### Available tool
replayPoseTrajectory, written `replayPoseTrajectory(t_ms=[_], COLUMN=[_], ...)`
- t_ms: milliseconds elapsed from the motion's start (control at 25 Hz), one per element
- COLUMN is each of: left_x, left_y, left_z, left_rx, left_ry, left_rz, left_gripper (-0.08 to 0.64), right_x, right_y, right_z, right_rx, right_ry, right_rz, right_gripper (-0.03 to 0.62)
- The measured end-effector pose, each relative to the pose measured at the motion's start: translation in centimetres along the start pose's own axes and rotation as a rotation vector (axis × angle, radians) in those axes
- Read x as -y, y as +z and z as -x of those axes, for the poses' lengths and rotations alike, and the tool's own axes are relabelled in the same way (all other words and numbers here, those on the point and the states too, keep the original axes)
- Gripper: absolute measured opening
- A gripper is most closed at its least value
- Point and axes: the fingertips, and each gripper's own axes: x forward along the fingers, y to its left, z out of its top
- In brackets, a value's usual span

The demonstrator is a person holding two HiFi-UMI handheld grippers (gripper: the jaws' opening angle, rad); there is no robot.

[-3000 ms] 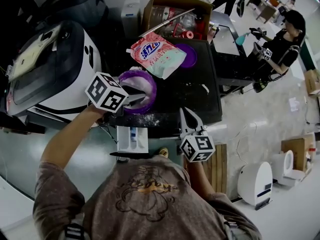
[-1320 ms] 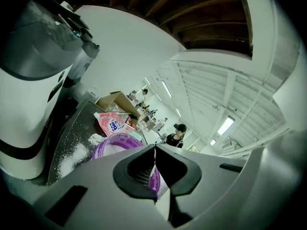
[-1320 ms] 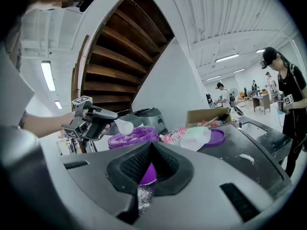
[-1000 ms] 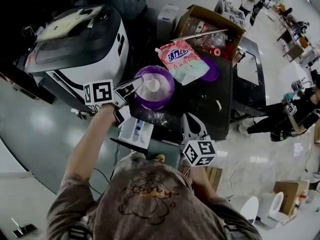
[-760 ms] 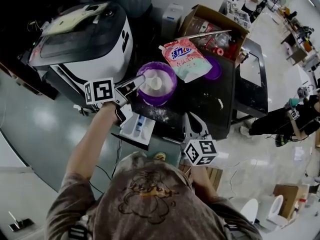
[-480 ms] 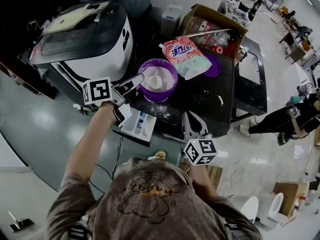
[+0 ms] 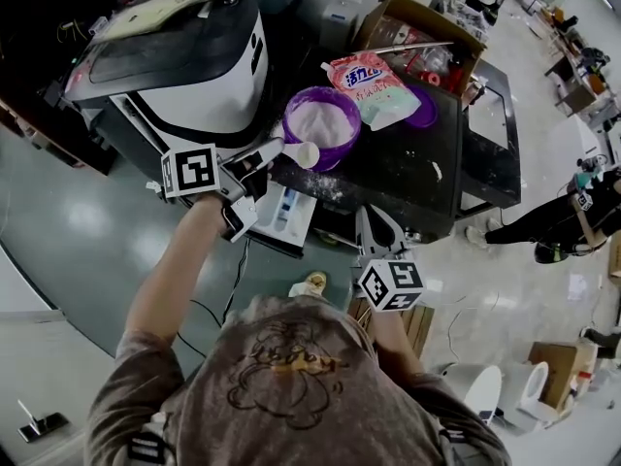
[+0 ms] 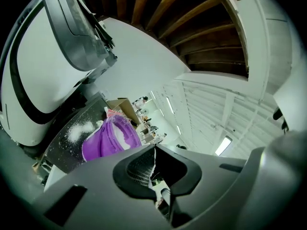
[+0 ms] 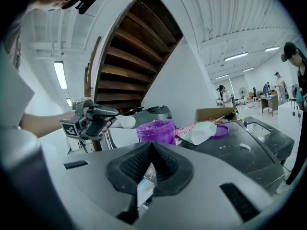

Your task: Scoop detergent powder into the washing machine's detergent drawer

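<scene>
My left gripper [image 7: 276, 151] is shut on the handle of a white scoop [image 7: 303, 153] heaped with white powder. It holds the scoop just past the near-left rim of the purple tub [image 7: 323, 122], which is full of powder. Below the scoop, the white detergent drawer [image 7: 289, 214] stands pulled out from the white washing machine [image 7: 184, 66]. In the right gripper view the scoop [image 9: 127, 122] hangs left of the purple tub [image 9: 157, 130]. My right gripper [image 7: 375, 233] is shut and empty at the black table's [image 7: 408, 178] near edge. The left gripper view shows the purple tub [image 8: 109, 139] beyond shut jaws.
A pink detergent bag [image 7: 374, 83] lies behind the tub, beside a purple lid [image 7: 423, 107]. A cardboard box [image 7: 419, 22] of clutter stands at the table's back. Spilled powder dusts the table front. A person [image 7: 572, 212] stands far right.
The left gripper lifted the filled scoop out of the purple tub and drew it back over the tub's near-left rim toward the drawer. The right gripper stayed by the table edge.
</scene>
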Motion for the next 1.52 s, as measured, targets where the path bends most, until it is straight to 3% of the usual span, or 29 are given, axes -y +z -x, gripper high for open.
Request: replayPoseTrajectory(t_ms=[80, 200, 280, 440, 1160, 1520], left_x=[-0.2, -0.6, -0.6, -1.4, -6.8, -9.4], left_y=[-0.6, -1.1, -1.9, -2.6, -4.2, -5.8], left_z=[0.5, 1.0, 1.3, 1.8, 1.3, 0.0], left_rx=[-0.003, -0.020, -0.030, -0.045, -0.064, -0.116], left_ry=[-0.006, -0.017, -0.016, -0.013, 0.043, 0.060], left_rz=[-0.018, -0.127, -0.122, -0.192, -0.223, -0.284], left_gripper=[0.023, 0.023, 0.023, 0.023, 0.023, 0.023], right_x=[-0.2, -0.5, -0.6, -1.0, -1.2, -0.5], right_y=[-0.2, -0.7, -0.9, -1.4, -2.1, -2.6], right_z=[0.7, 1.7, 2.2, 2.8, 2.5, 2.4], right_rx=[0.000, 0.001, 0.001, 0.001, -0.006, -0.018], right_ry=[-0.010, -0.027, -0.038, -0.052, -0.072, -0.088], right_rz=[0.002, 0.003, 0.001, -0.005, -0.015, -0.026], right_gripper=[0.000, 0.000, 0.000, 0.000, 0.000, 0.000])
